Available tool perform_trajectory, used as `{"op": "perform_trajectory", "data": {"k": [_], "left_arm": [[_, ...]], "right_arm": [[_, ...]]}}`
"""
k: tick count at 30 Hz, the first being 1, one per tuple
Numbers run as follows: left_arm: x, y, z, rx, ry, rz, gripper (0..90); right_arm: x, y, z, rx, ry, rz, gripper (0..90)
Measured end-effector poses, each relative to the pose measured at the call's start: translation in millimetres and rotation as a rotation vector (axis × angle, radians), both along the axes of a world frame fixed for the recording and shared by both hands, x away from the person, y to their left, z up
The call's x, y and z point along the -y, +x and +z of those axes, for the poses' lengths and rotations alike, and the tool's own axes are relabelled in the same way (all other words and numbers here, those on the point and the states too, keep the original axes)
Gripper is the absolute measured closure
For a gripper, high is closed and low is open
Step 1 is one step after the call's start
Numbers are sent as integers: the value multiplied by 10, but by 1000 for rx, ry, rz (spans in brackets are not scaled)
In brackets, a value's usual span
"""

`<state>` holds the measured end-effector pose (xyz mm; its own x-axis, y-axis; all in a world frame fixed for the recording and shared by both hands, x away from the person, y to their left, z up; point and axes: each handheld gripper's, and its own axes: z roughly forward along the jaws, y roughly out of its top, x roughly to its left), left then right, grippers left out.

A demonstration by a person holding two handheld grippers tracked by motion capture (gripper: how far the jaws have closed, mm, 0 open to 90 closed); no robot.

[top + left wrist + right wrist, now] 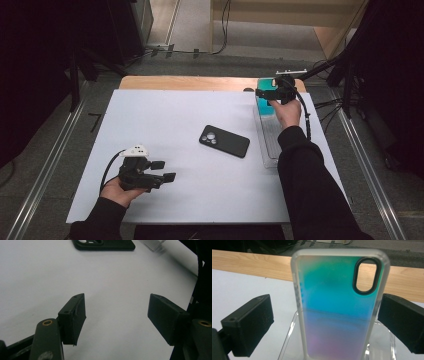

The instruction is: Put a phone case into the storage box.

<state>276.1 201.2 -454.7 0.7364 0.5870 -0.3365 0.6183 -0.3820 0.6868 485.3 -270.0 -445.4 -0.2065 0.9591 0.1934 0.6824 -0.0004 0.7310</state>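
Observation:
A translucent phone case [334, 302], teal shading to pink with a black-rimmed camera hole, stands upright at the far end of a clear plastic tray [268, 145]. My right gripper [325, 315] is open around it. Its left pad stands well off the case and its right pad [402, 322] sits close by the case's edge. From above, the right gripper [267, 92] is at the table's far right with the teal case [263, 106] beside it. My left gripper [165, 170] rests open near the front left, nothing between its jaws [117, 315]. A black phone [224, 141] lies face down mid-table.
A white sheet [175, 125] covers the table, with a wooden strip [190, 82] along its far edge. The black phone [105, 245] lies ahead of the left gripper. The person's right sleeve [310, 185] lies over the table's right side. Dark equipment and cables surround the table.

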Motion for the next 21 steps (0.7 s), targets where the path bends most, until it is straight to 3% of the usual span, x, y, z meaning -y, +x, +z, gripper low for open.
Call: {"op": "perform_trajectory", "data": {"k": [4,8,14,21], "left_arm": [[1,2,5,2,-3,2,307],[6,5,6,1,0,3,307],[-13,11,7,-2,-1,3,306],[-60,25,19,-4,-7,20,306]], "right_arm": [[15,-85,123,5,-17,0,0],[18,-167,212,-25,2,14,0],[-3,-313,308,-51,35,78,0],[-94,-560,409,-34,91,159,0]]}}
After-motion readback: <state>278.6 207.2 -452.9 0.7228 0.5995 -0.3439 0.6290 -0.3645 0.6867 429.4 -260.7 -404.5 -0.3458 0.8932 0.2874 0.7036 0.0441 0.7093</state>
